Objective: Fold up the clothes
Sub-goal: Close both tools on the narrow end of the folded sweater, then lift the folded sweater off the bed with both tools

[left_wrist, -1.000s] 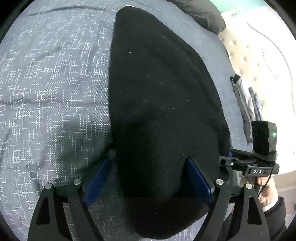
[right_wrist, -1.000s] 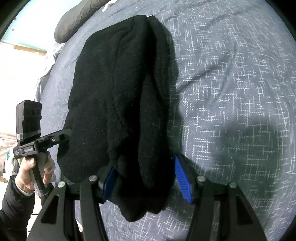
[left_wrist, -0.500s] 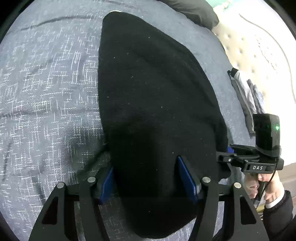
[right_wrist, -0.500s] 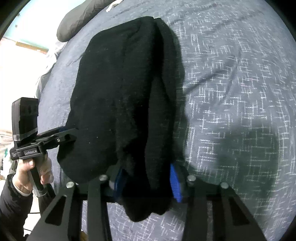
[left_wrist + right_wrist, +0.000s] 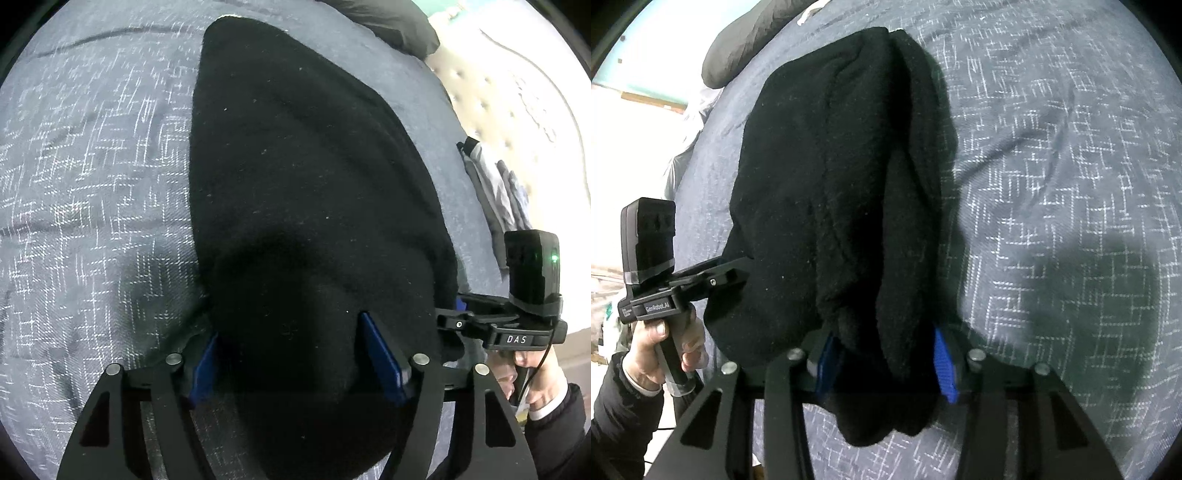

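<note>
I have the near end of the black fleece garment (image 5: 314, 221) pinched in both tools — my left gripper (image 5: 299, 354) closes on one corner, my right gripper (image 5: 882, 354) on the bunched, rolled edge of the other. The rest of the garment lies stretched away from me on the bed. I judge this is the fold itself: the near hem is in hand and not yet carried over. The next move calls for raising both corners evenly and laying them toward the far end, keeping the edges aligned so the thick pile doesn't bunch. The surface is a grey-blue bedspread (image 5: 1052, 166) flecked with white — soft and a little wrinkled. A dark pillow (image 5: 746, 48) sits at its far edge, a tufted cream headboard (image 5: 517, 110) beyond.
</note>
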The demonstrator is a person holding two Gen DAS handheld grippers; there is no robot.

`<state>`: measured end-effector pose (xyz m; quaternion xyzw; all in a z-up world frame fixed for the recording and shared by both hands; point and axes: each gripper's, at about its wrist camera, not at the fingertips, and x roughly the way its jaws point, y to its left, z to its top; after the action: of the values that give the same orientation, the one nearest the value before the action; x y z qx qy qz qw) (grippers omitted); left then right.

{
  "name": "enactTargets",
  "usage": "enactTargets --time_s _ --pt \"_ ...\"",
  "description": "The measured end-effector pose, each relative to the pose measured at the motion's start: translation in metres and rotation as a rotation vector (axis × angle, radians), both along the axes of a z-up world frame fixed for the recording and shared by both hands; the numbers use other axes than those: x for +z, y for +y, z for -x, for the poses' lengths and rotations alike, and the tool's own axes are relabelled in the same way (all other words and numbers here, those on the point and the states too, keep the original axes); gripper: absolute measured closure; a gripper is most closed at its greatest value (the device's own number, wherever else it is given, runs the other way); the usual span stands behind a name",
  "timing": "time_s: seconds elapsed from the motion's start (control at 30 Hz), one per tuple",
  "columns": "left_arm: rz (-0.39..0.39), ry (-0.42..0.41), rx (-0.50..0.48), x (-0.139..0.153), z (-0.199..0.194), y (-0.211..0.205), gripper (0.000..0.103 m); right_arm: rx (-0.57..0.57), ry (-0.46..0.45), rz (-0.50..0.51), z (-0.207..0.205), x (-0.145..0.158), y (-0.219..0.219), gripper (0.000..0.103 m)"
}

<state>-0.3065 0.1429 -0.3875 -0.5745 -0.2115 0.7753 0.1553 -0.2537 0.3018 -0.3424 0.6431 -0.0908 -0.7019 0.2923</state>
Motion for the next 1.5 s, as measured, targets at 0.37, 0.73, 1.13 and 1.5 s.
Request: enactTargets --time_s 0.37,0.73,1.13,1.5 --pt "0.064 0.050 -0.026 0.025 -0.009 0.003 0.048 0.024 0.100 0.009 -0.004 0.017 -0.012 0.080" --pt "0.089 0.110 -0.044 0.077 -0.079 -0.039 0.057 0.059 0.223 0.018 -0.003 0.053 -0.021 0.083" --pt "0.081 0.168 -0.049 0.117 -0.087 -0.043 0.061 0.070 0.303 0.026 -0.007 0.096 0.007 0.084" --pt "0.073 0.246 -0.061 0.175 -0.090 -0.034 0.062 0.071 0.375 0.026 -0.012 0.145 0.017 0.084"
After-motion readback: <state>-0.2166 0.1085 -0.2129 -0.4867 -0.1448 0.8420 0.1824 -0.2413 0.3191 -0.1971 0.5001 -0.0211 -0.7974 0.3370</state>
